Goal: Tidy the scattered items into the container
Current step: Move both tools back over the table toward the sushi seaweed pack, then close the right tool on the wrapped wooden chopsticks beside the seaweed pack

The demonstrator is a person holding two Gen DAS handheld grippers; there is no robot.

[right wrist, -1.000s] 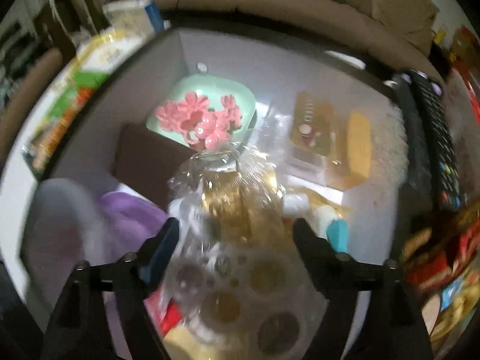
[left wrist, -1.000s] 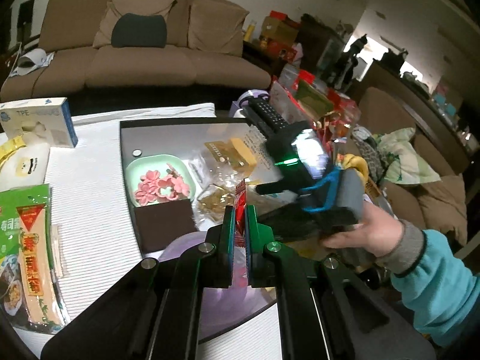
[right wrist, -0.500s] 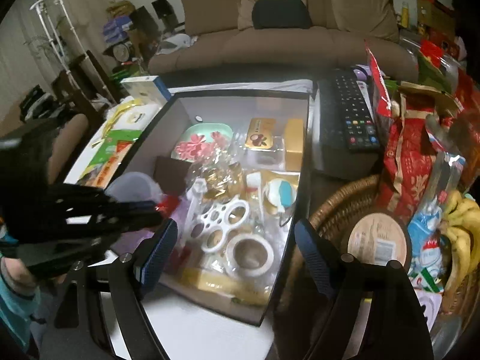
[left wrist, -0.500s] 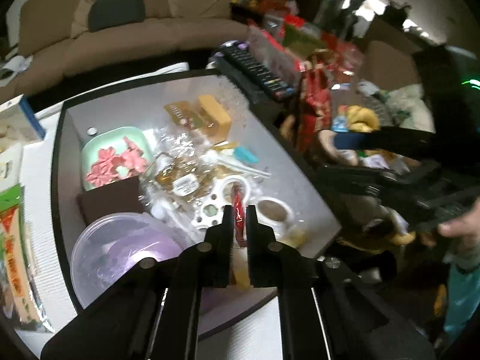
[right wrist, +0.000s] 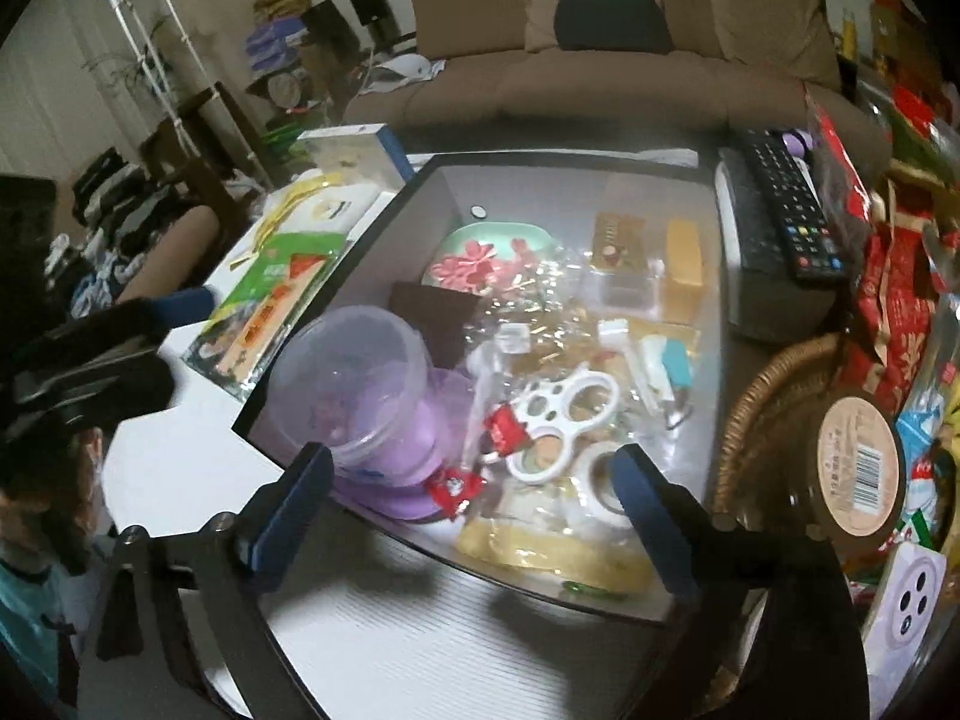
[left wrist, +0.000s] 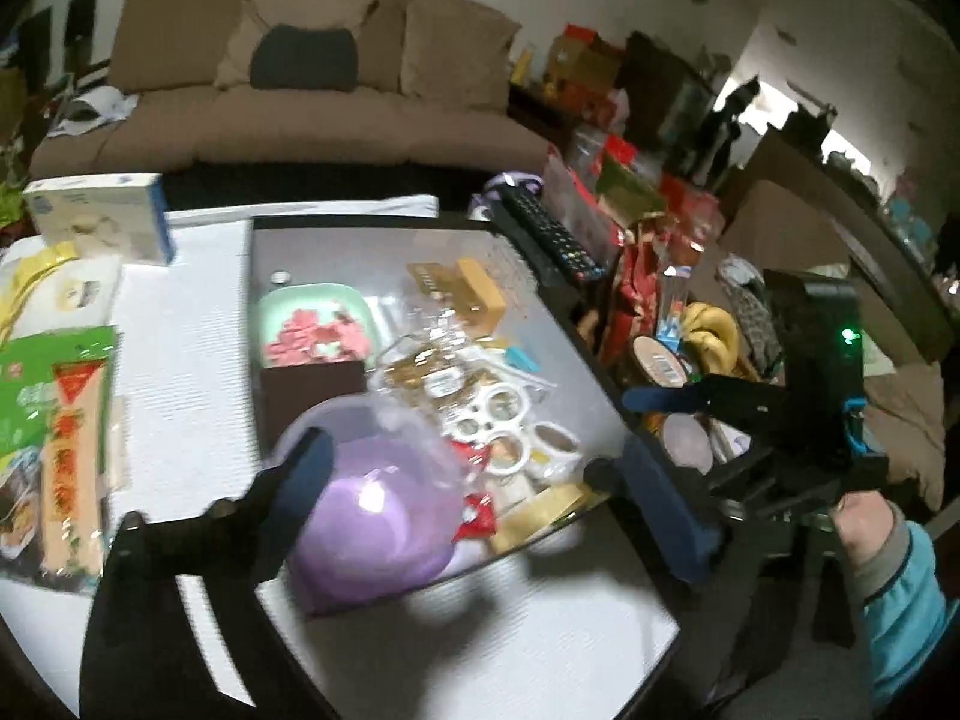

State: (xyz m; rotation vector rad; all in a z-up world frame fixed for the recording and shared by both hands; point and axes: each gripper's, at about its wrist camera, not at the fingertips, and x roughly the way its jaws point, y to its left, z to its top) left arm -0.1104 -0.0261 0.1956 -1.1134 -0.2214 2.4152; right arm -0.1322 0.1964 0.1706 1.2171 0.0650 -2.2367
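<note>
Both hand-held grippers hovered above a black-walled rectangular container (right wrist: 384,222) crowded with household clutter. The left gripper (left wrist: 474,474) was spreading its blue-padded jaws wide with nothing between them, as was the right gripper (right wrist: 474,480), whose jaws were also opening and empty. Inside the container, at its near end, a small red snack packet (right wrist: 507,429) lay just beside a translucent purple plastic tub (right wrist: 354,384) and touching a white plastic ring holder (right wrist: 564,414). A pale green dish of pink flower shapes (right wrist: 489,255) sat toward the container's far end. A black remote control (right wrist: 789,213) rested outside the container's right wall.
</note>
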